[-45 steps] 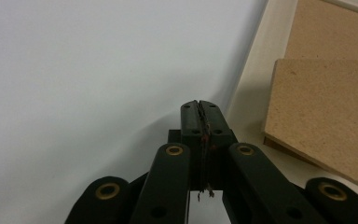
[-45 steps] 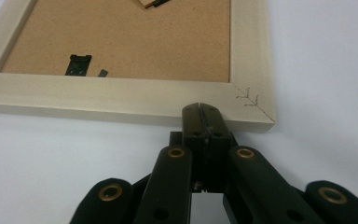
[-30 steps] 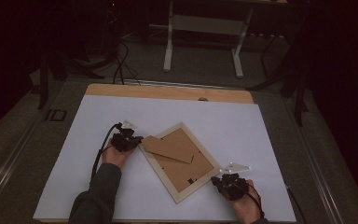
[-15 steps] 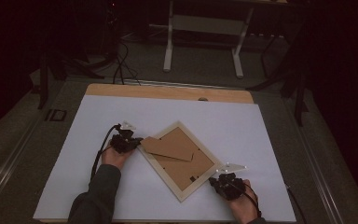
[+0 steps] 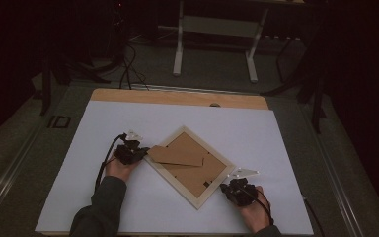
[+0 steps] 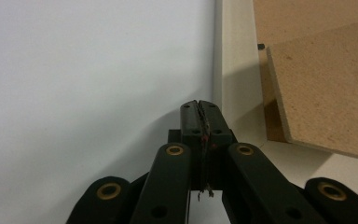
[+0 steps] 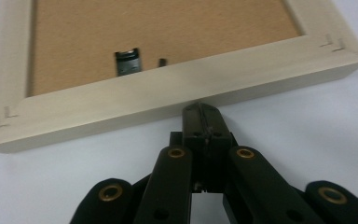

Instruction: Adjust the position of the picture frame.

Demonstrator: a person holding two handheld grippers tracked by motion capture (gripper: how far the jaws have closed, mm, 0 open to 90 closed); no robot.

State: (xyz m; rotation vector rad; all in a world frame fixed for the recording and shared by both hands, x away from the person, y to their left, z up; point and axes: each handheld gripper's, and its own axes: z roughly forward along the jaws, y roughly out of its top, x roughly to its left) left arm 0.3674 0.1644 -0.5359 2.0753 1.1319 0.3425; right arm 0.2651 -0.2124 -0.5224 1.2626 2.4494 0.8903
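A pale wooden picture frame point(image 5: 198, 202) lies face down on the white board, turned like a diamond. Its brown backing point(image 5: 197, 173) faces up, with a loose cardboard stand flap point(image 5: 176, 155) lying over its left part. My left gripper point(image 5: 143, 151) is shut and empty at the frame's left corner. In the left gripper view its tips point(image 6: 200, 105) sit just beside the frame's outer edge point(image 6: 235, 70), with the flap point(image 6: 331, 93) to the right. My right gripper point(image 5: 225, 187) is shut too. Its tips point(image 7: 200, 108) rest against the frame's outer side point(image 7: 168, 95) below a small metal clip point(image 7: 127, 61).
The white board point(image 5: 276, 148) covers a wooden table whose far edge point(image 5: 177, 96) shows as a brown strip. Beyond it stand the legs of a white stand point(image 5: 180, 44) and dark cables point(image 5: 126, 69) on the floor. Cables trail from both grippers toward the person.
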